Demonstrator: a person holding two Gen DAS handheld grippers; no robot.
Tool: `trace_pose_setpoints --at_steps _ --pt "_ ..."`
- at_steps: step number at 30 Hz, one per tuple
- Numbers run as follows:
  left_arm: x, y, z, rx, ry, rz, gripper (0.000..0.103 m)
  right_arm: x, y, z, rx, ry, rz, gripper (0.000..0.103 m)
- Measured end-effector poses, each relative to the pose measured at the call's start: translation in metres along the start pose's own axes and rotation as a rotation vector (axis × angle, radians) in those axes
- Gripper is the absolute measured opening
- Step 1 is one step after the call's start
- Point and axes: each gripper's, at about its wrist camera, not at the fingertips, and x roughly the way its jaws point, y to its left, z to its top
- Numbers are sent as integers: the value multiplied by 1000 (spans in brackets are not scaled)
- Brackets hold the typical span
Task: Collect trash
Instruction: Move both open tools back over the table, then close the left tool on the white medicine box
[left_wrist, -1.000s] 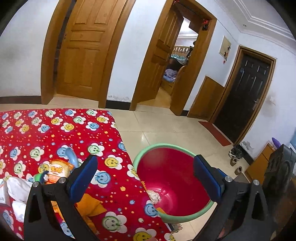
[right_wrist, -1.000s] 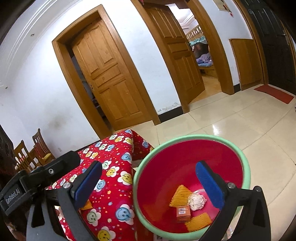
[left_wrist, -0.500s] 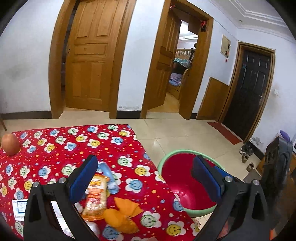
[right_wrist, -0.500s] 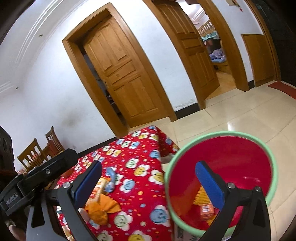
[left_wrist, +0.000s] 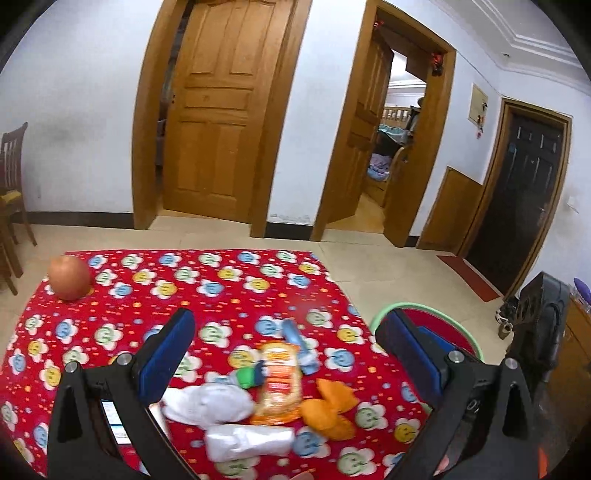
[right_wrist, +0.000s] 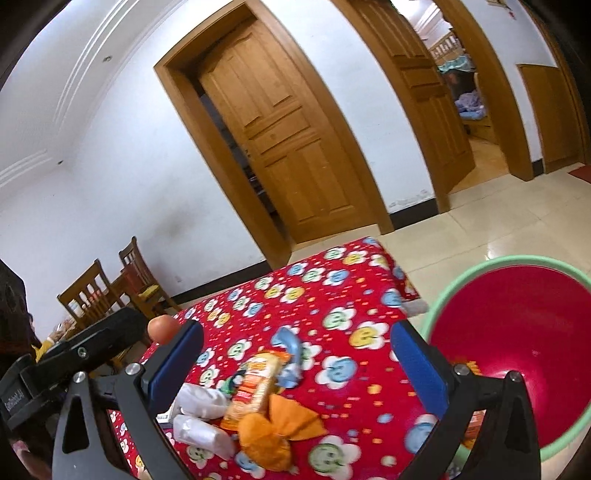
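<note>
Trash lies on a table with a red smiley-flower cloth (left_wrist: 221, 291) (right_wrist: 332, 295): an orange snack packet (left_wrist: 277, 384) (right_wrist: 251, 387), crumpled orange wrappers (left_wrist: 328, 406) (right_wrist: 273, 435), white crumpled tissue (left_wrist: 207, 402) (right_wrist: 199, 402), a clear plastic wrapper (left_wrist: 247, 439) (right_wrist: 199, 435), a blue wrapper (left_wrist: 299, 343) (right_wrist: 288, 350) and a green cap (left_wrist: 245, 376). A red basin with a green rim (left_wrist: 443, 328) (right_wrist: 517, 332) stands right of the table. My left gripper (left_wrist: 284, 354) hangs open above the pile. My right gripper (right_wrist: 295, 365) is open over the same pile. Both are empty.
A brown egg-like ball (left_wrist: 68, 277) (right_wrist: 162, 328) sits at the table's far left. Wooden chairs (right_wrist: 110, 291) stand left, a black appliance (left_wrist: 543, 317) right. Wooden doors and tiled floor (left_wrist: 388, 266) lie beyond. The left gripper's body (right_wrist: 74, 350) shows in the right wrist view.
Both grippers swung left, away from the basin and over the trash pile on the table. The basin slid to the right edge of both views. Both stayed open.
</note>
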Motion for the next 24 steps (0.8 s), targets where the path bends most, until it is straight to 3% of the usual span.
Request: trace_pose_setpoints --at_steps 8,14,20,24 --pt "-7 43 1 -23 8 55 101 14 18 -15 -82 59 -11 103" --pt "-15 77 -24 -22 49 113 101 23 18 -21 -67 94 -5 103" --pt "-9 114 -58 -85 146 147 101 28 27 -27 -89 125 -20 103" --pt "0 122 -76 -76 218 229 101 31 29 -33 -99 148 -42 103"
